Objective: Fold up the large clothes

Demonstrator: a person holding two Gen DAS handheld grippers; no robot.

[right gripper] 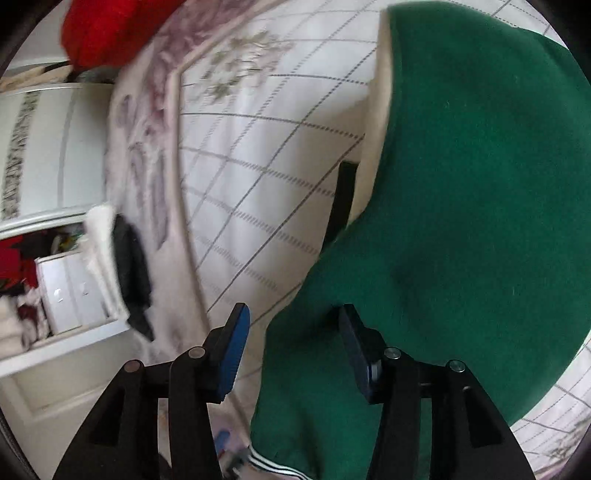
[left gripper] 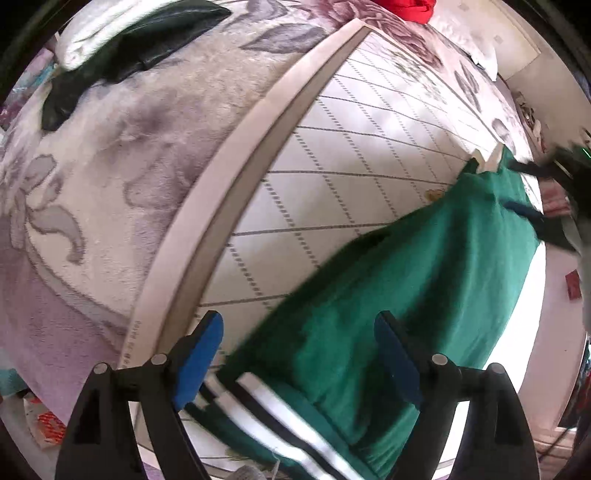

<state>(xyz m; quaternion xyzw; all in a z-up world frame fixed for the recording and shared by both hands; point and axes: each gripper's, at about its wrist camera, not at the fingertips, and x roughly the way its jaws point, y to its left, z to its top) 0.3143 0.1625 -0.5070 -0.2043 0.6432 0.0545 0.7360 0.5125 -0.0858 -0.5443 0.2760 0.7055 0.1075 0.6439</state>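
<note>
A large green garment (left gripper: 399, 291) with a black-and-white striped band (left gripper: 280, 417) lies on a white quilted bed cover (left gripper: 351, 155). My left gripper (left gripper: 299, 354) is open, its blue pads either side of the garment's striped end, just above it. In the right wrist view the green garment (right gripper: 472, 206) fills the right side, with a cream lining (right gripper: 373, 147) at its edge. My right gripper (right gripper: 291, 347) is open over the garment's lower edge, holding nothing. The right gripper also shows in the left wrist view (left gripper: 535, 192) at the garment's far end.
A floral plush blanket (left gripper: 110, 177) borders the quilt. A dark garment on white cloth (left gripper: 122, 55) lies at its far side, and a red item (left gripper: 402, 7) at the top. In the right wrist view, a white cabinet (right gripper: 48, 147) and shelves with clutter (right gripper: 55, 295) stand left.
</note>
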